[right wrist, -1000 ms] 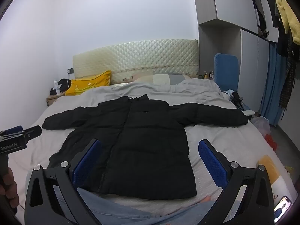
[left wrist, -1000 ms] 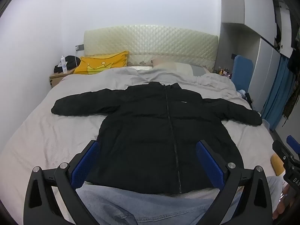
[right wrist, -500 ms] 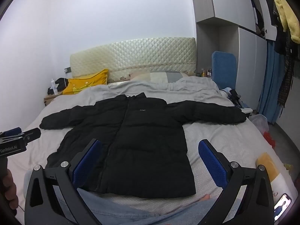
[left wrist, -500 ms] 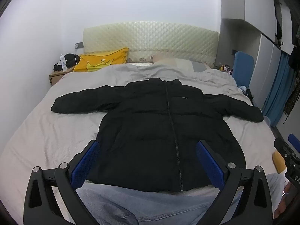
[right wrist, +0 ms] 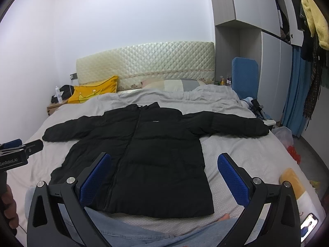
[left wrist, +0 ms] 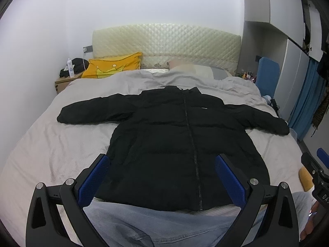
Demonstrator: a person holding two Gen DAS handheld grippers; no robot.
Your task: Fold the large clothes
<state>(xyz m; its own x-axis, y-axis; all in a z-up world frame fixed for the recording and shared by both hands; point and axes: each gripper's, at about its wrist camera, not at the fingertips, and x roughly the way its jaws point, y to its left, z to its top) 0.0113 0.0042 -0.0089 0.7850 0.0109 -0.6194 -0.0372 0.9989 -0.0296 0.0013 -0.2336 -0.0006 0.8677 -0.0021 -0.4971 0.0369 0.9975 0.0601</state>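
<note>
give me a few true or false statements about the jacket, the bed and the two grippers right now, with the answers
1. The black jacket lies flat on the bed with both sleeves spread out to the sides. True.
2. The jacket's front zipper is open. False: the zipper line runs closed from collar to hem.
3. The left gripper has its jaws clamped on the jacket's hem. False: the jaws stand wide apart and hold nothing.
4. The right gripper is open and holds nothing. True.
5. A yellow pillow sits near the headboard. True.
6. The jacket is already folded in half. False: it is fully spread out, no fold made yet.
</note>
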